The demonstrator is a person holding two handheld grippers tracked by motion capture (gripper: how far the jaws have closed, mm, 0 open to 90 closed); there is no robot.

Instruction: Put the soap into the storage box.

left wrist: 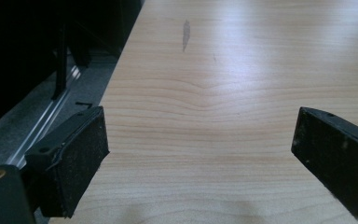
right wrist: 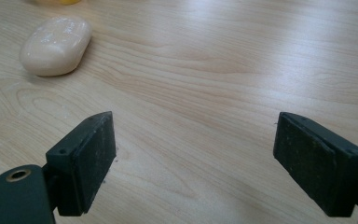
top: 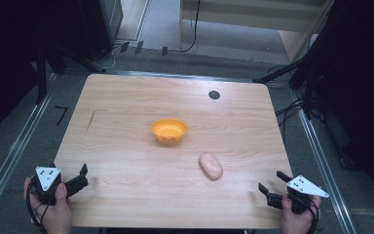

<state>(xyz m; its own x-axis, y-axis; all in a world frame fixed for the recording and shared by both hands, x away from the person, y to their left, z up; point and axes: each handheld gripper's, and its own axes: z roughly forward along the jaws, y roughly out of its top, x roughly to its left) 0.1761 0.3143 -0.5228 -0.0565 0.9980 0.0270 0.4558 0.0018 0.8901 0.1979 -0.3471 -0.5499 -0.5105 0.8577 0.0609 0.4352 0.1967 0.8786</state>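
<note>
An orange bowl (top: 169, 130) stands near the middle of the wooden table (top: 126, 112). A pale oval bun-like object (top: 211, 166) lies to its front right, also at the upper left of the right gripper view (right wrist: 56, 45). My left gripper (top: 82, 178) rests at the table's front left corner, held by a hand, jaws apart with nothing between them (left wrist: 200, 154). My right gripper (top: 272, 184) sits at the front right corner, jaws apart and empty (right wrist: 193, 163), the oval object some way ahead and left of it.
A small black round spot (top: 214, 94) marks the table's back right. A dark streak (top: 91, 120) lies near the left edge. Metal rails (top: 17, 146) run along both sides of the table, with cables on the floor beyond.
</note>
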